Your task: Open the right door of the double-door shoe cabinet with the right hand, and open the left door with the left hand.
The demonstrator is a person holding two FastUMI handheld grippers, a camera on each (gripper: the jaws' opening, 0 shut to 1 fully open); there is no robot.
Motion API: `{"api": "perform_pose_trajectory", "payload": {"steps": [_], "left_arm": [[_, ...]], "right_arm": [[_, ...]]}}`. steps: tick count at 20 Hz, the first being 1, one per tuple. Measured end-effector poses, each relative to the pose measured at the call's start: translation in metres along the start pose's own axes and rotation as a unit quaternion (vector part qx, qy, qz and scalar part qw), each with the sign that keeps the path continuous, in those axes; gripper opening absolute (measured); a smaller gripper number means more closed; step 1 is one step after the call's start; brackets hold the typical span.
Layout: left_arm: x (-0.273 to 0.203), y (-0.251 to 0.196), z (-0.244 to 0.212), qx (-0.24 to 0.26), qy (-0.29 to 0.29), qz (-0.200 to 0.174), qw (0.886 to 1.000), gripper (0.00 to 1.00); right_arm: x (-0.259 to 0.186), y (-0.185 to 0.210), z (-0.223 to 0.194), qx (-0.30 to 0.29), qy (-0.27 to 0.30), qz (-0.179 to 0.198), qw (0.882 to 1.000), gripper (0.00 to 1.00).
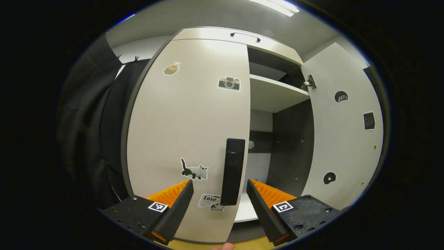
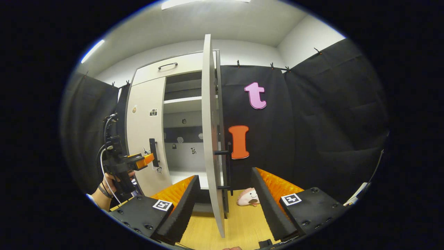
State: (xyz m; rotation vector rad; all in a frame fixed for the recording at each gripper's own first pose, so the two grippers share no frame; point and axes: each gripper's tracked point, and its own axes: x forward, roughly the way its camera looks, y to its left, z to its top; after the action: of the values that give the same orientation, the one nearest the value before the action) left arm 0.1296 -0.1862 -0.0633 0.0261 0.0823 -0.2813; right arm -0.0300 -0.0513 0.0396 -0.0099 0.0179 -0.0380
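Right door swung open. Left door shut; left gripper spread around its handle, not touching. Right gripper spread, empty. Rigid panel, prob light on hinges; grab handle mid-bar.

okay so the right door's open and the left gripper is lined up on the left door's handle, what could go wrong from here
1. The left gripper is open with the left door's handle between its fingers; closing too shallow could let it slip off when pulling.
2. The right door stands edge-on between the open right gripper's fingers; a careless move could knock it back.
3. A plush toy lies on the floor beside that door and might get bumped.
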Motion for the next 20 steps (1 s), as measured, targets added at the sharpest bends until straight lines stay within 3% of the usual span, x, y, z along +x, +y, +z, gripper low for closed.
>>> {"api": "perform_pose_trajectory", "payload": {"steps": [3, 6, 9, 15, 17, 18, 20], "left_arm": [[0.019, 0.000, 0.000, 0.018, -0.001, 0.013, 1.000, 0.94], [0.040, 0.003, -0.001, 0.040, 0.004, 0.030, 0.999, 0.94], [0.044, 0.005, -0.002, 0.057, 0.007, 0.056, 0.997, 0.92], [0.046, 0.006, -0.001, 0.049, 0.007, 0.061, 0.997, 0.89], [0.045, 0.000, -0.003, 0.052, 0.012, 0.050, 0.997, 0.80], [0.047, -0.015, -0.005, 0.044, 0.011, 0.024, 0.999, 0.75], [0.041, -0.021, -0.004, 0.069, -0.001, 0.027, 0.997, 0.24]], "right_arm": [[-0.002, -0.004, 0.003, -0.010, -0.006, -0.002, 1.000, 0.88], [-0.003, -0.008, 0.005, -0.011, -0.007, -0.006, 1.000, 1.00], [-0.003, -0.015, 0.004, -0.013, -0.009, -0.015, 1.000, 1.00], [0.008, -0.014, 0.003, -0.012, -0.005, -0.011, 1.000, 1.00], [0.012, -0.012, 0.002, -0.013, -0.003, -0.010, 1.000, 0.98], [0.013, -0.011, 0.001, -0.014, -0.001, -0.009, 1.000, 1.00], [0.015, -0.009, -0.001, -0.016, 0.003, -0.008, 1.000, 1.00]]}}
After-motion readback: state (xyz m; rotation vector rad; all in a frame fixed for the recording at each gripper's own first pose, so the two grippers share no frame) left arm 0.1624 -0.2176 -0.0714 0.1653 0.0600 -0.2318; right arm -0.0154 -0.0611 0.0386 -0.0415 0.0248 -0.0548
